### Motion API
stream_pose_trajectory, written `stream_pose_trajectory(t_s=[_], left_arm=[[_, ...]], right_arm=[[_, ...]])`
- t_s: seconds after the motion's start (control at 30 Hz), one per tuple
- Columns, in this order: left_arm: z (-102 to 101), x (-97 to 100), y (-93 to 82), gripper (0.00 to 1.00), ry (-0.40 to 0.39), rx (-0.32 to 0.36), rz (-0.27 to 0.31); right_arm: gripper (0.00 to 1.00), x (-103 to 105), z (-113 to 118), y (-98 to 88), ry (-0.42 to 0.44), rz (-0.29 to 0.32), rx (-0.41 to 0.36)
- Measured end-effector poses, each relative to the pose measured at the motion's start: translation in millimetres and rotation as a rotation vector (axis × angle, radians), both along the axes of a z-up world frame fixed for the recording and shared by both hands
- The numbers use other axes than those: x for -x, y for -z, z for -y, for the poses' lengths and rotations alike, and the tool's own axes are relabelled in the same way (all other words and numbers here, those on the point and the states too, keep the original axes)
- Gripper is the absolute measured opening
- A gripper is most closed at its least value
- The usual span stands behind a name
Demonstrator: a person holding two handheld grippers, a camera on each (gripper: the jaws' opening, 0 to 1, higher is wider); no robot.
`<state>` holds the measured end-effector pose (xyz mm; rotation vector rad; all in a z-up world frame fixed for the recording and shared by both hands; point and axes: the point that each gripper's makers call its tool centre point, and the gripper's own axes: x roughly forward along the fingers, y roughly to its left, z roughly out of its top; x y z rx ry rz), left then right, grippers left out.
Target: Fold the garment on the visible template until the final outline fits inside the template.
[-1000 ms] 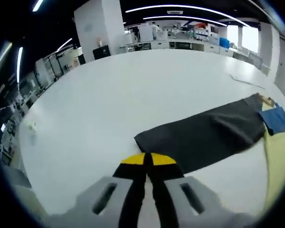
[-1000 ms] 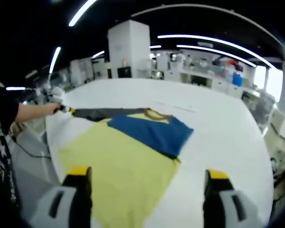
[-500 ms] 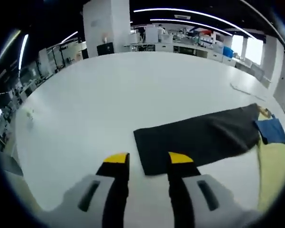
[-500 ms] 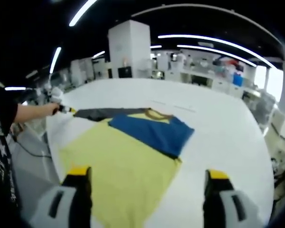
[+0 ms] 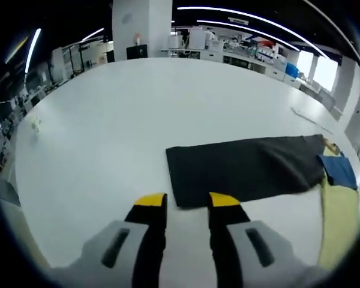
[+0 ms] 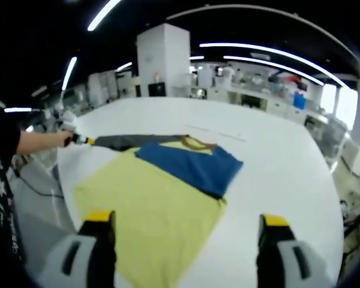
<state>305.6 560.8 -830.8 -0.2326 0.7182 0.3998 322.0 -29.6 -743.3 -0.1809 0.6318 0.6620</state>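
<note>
in my left gripper view, my left gripper (image 5: 187, 207) sits at the bottom middle with its jaws a little apart, holding nothing. the dark garment (image 5: 246, 171) lies flat on the white table (image 5: 120, 114), its near edge just past the yellow tips. in my right gripper view, my right gripper (image 6: 183, 227) has its jaws wide apart over the yellow template (image 6: 147, 216). a blue cloth (image 6: 189, 165) lies on the template, in the middle of the frame.
</note>
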Motion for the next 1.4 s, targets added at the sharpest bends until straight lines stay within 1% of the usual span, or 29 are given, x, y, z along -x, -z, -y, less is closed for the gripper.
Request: stream_pose_trajectory(t_s=[0.17,0.2,0.37,0.47,0.57,0.67,0.73,0.8,0.87,1.03,1.13,1.2,1.27,1.4], left_arm=[[-2.6,0.9,5.9,0.23,-0.014,0.021,-0.005],[-2.8,0.8,7.2,0.23,-0.026,0.038,0.001],[-9.3,-2.0,6.7,0.21,-0.042,0.051,0.02],[-11.7,-1.7,8.3,0.15,-0.038,0.035,0.003],[-13.0,-2.4,9.1,0.1,-0.039,0.038,0.001],[-13.4,-2.9,8.9,0.06,-0.041,0.04,0.011],[-9.2,-6.0,8.7,0.02,-0.046,0.078,0.039],[-12.5,-4.8,7.2,0.0,-0.057,0.061,0.033],[-13.0,-6.6,5.9,0.0,-0.043,0.049,0.026],[-19.4,-11.1,-0.7,0.0,-0.038,0.027,0.041],[-20.9,-15.5,-3.7,0.0,-0.014,0.004,0.039],[-21.8,-18.6,-4.6,0.0,-0.003,-0.001,0.039],[-23.2,-21.9,-6.1,0.0,-0.002,0.002,0.038],[-21.6,-26.1,-13.1,0.0,0.012,-0.01,0.046]], right_arm=[[0.99,0.1,2.1,-1.7,0.014,0.004,-0.003],[0.99,0.3,2.7,-1.6,0.015,0.004,-0.001],[0.98,2.1,4.5,2.1,0.02,0.0,0.017],[0.98,3.6,3.9,3.9,0.019,-0.001,0.032],[0.98,3.5,4.1,5.2,0.018,-0.001,0.035],[0.98,3.9,4.0,6.3,0.018,0.0,0.044],[0.98,4.3,5.4,8.4,0.016,-0.001,0.06],[0.98,4.9,5.2,8.7,0.016,-0.001,0.062],[0.99,5.6,3.9,8.3,0.014,-0.002,0.057],[0.99,5.7,3.6,8.6,0.0,0.0,0.06],[0.99,4.7,5.0,8.7,0.002,0.0,0.058],[0.99,5.0,4.9,7.7,0.003,0.0,0.046],[0.99,5.2,3.4,6.0,0.006,-0.007,0.011],[0.99,5.8,3.5,5.4,0.006,-0.005,0.007]])
